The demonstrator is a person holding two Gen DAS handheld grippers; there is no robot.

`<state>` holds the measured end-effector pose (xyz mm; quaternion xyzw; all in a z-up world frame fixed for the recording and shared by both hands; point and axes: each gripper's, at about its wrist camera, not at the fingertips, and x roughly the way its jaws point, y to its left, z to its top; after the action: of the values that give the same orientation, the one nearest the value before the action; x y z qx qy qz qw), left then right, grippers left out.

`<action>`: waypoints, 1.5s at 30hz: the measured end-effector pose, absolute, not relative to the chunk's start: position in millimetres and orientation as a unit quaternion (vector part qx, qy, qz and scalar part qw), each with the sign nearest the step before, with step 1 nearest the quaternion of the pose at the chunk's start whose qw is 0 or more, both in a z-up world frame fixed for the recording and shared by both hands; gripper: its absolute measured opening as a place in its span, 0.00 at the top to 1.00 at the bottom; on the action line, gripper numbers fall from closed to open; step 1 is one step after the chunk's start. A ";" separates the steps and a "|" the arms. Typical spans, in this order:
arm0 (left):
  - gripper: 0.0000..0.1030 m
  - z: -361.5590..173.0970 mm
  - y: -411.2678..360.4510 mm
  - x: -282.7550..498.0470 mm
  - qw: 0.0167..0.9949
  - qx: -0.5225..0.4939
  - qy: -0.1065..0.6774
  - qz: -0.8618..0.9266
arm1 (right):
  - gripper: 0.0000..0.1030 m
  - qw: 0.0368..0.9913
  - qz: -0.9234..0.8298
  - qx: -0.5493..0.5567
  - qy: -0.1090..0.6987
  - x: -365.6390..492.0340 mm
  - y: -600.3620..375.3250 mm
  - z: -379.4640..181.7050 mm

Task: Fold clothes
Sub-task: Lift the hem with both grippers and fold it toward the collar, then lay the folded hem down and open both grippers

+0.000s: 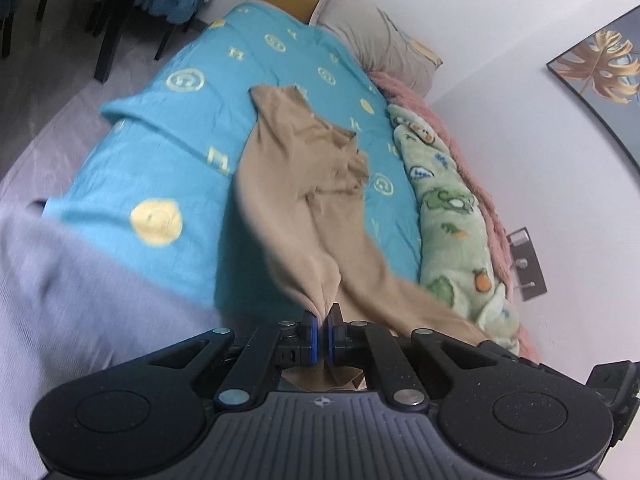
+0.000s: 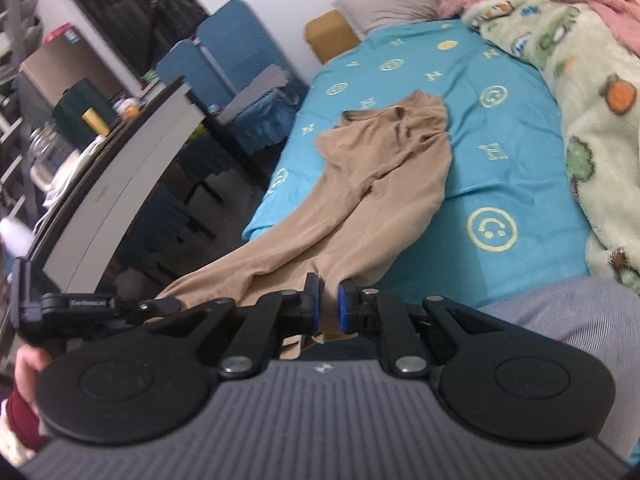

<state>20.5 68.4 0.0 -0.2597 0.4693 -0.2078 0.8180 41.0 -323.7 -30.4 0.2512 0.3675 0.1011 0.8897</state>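
Note:
A tan garment (image 1: 296,184) lies stretched lengthwise on the turquoise bedsheet (image 1: 168,152). It also shows in the right wrist view (image 2: 380,184). My left gripper (image 1: 323,314) is shut on the near end of the tan garment. My right gripper (image 2: 330,300) is shut on another near part of the same garment, with the cloth pinched between its blue pads (image 2: 342,312). A second strip of the garment runs off toward the other gripper in each view.
A green cartoon blanket (image 1: 452,216) and a pink blanket (image 1: 424,108) lie along the wall side. A grey pillow (image 1: 384,40) is at the head. Grey cloth (image 1: 68,280) covers the near end. A table (image 2: 120,184) and blue chairs (image 2: 240,64) stand beside the bed.

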 end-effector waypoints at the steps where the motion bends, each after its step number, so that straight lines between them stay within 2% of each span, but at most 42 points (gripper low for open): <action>1: 0.96 3.9 61.5 34.7 0.821 -0.255 0.467 -0.206 | 0.88 0.890 0.092 0.256 0.366 49.9 -327.7 -30.3; 7: 0.95 18.6 21.4 135.5 0.854 -0.216 0.440 -0.173 | 0.88 0.893 0.033 0.265 0.362 139.4 -356.0 -48.7; 13: 0.95 1.8 -16.9 232.0 0.875 -0.178 0.426 -0.143 | 0.88 0.891 0.002 0.275 0.360 229.1 -375.8 -79.1; 19: 0.95 -48.8 -48.0 310.9 0.897 -0.115 0.410 -0.122 | 0.88 0.892 -0.019 0.242 0.381 312.6 -377.0 -124.1; 23: 0.95 -100.1 -59.6 354.0 0.891 -0.094 0.430 -0.110 | 0.88 0.889 -0.030 0.211 0.406 357.8 -374.9 -165.8; 29: 0.94 -161.8 -66.6 376.8 0.881 -0.056 0.455 -0.118 | 0.88 0.878 -0.042 0.204 0.430 385.7 -375.2 -214.8; 32: 0.91 -165.4 -66.6 373.1 0.885 -0.043 0.446 -0.126 | 0.87 0.881 -0.040 0.191 0.430 388.3 -373.4 -216.7; 34: 0.87 -161.0 -66.5 369.7 0.886 -0.041 0.445 -0.127 | 0.86 0.882 -0.043 0.183 0.431 387.4 -370.6 -211.7; 35: 0.76 -154.4 -67.6 365.3 0.889 -0.035 0.439 -0.124 | 0.86 0.885 -0.044 0.173 0.429 385.5 -367.7 -207.2; 36: 0.59 -147.9 -68.8 360.8 0.893 -0.028 0.433 -0.122 | 0.84 0.889 -0.045 0.163 0.427 383.5 -364.6 -202.5; 39: 0.31 -124.3 -72.8 343.5 0.906 -0.003 0.407 -0.118 | 0.81 0.901 -0.043 0.129 0.411 370.5 -354.8 -182.6; 40: 0.28 -114.1 -74.4 335.4 0.911 0.008 0.394 -0.119 | 0.74 0.905 -0.043 0.122 0.405 364.5 -352.4 -174.6; 41: 0.21 -104.2 -75.4 327.0 0.914 0.015 0.385 -0.123 | 0.51 0.909 -0.041 0.119 0.398 357.6 -350.7 -165.8; 42: 0.19 -94.3 -76.4 318.5 0.918 0.020 0.376 -0.128 | 0.26 0.913 -0.040 0.118 0.389 350.1 -349.6 -156.2; 43: 0.19 -84.8 -76.6 309.7 0.921 0.024 0.366 -0.130 | 0.17 0.918 -0.038 0.117 0.376 341.4 -348.3 -146.0; 45: 0.12 -65.6 -77.1 290.2 0.928 0.028 0.347 -0.134 | 0.15 0.927 -0.036 0.112 0.355 324.6 -344.7 -125.9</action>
<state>290.2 -77.1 -65.6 0.0281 0.3472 -0.1344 0.9277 324.6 -344.7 -125.9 0.1118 0.3549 -0.0358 0.9275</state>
